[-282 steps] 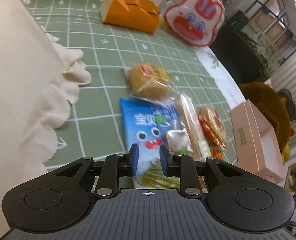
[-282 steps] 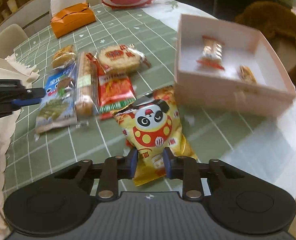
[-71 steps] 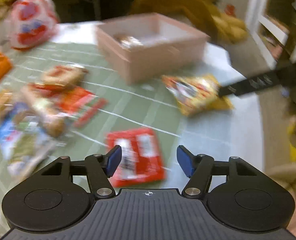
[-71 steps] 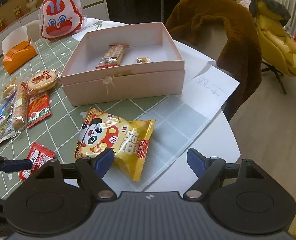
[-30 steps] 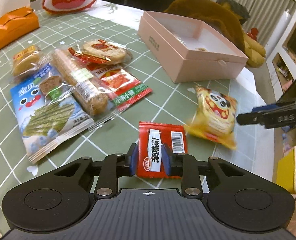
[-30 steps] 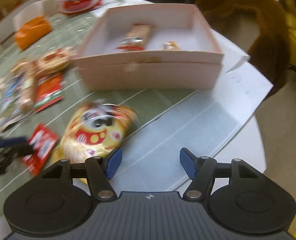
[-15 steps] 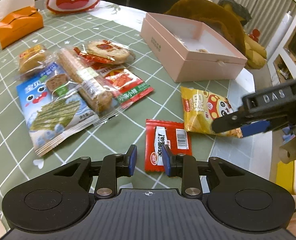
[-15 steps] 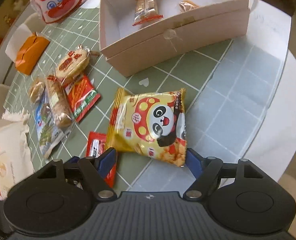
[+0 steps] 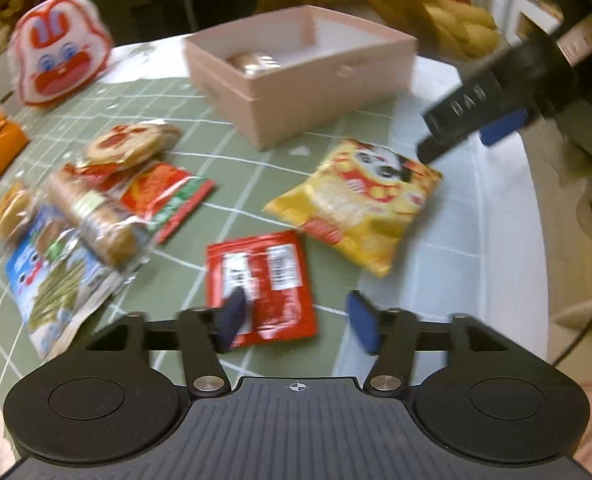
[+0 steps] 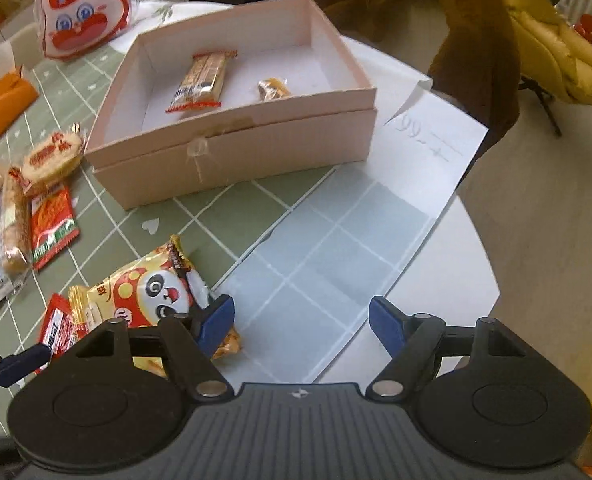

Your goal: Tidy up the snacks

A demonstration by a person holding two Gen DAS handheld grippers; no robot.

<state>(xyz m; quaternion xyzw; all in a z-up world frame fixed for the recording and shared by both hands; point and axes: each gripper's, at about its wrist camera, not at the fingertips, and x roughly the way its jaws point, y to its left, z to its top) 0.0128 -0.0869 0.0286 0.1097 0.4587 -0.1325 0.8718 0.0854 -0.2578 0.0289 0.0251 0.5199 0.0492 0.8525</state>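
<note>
Blue pads on my left claw [image 9: 298, 322] are spreading apart, jaws opening wide; the red sachet [image 9: 261, 286] lies flat on the desk between them, its near corner behind the left pad, not pinched. My right claw [image 10: 300, 326] stands well open and grips nothing; its left pad overlaps the edge of the yellow panda bag [image 10: 151, 300], which lies on the desk. Bare pale-blue grid shows between the pads.

Outward from the left claw: panda bag just beyond the sachet, right claw's fingers hovering at its far corner. Left of these, a heap of wrapped snacks [image 9: 91, 208] – blue packet, long biscuit pack, red-green sachet, round cracker – overlapping one another.

Pink box [image 10: 231, 160] sits further back on the green checked desk [image 10: 215, 216], open-topped. Inside it: one wrapped wafer bar [image 10: 201, 80] and one small wrapped sweet [image 10: 271, 88], apart from each other.

Beyond: rabbit-face bag [image 10: 81, 16], orange tissue pack [image 10: 1, 104] at the left edge, brown fuzzy coat [image 10: 436, 20] over a chair.
</note>
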